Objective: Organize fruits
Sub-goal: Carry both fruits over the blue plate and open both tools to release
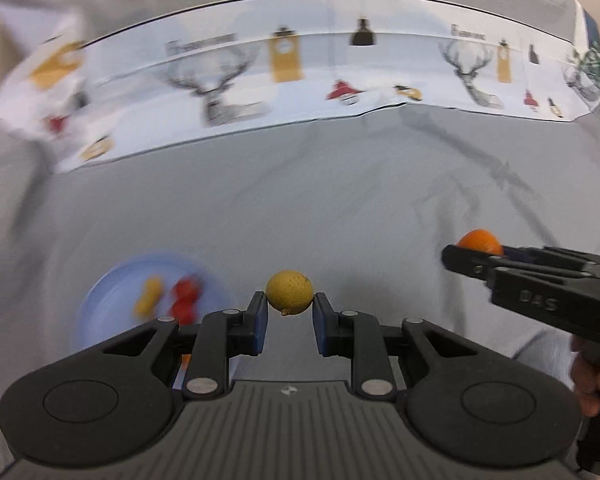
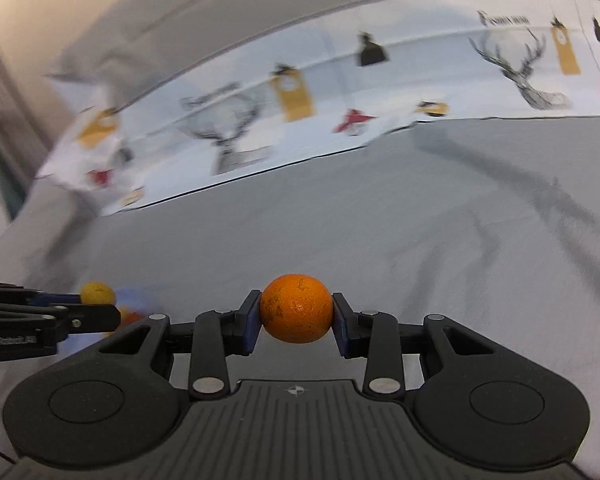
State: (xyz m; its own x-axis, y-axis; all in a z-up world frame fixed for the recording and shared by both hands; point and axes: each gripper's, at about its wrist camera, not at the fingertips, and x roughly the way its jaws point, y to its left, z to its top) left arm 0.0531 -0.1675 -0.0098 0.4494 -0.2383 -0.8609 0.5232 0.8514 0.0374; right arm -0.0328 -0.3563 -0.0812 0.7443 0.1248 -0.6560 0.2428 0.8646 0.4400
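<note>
While left tongs clamp lemon, right tongs clamp orange; blurred plate, seemingly fruit-laden, below left

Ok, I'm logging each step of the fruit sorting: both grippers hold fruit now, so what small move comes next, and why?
Probably carry the left gripper over the blue plate and lower the lemon onto a bare part. The plate lies just to its left and already holds a yellow piece and a red piece. The right gripper, shut on the orange, is farther away.

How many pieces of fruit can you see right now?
4: a lemon in the left jaws, an orange in the right jaws, and a yellow piece and a red piece on the blue plate; blur may hide others.
</note>
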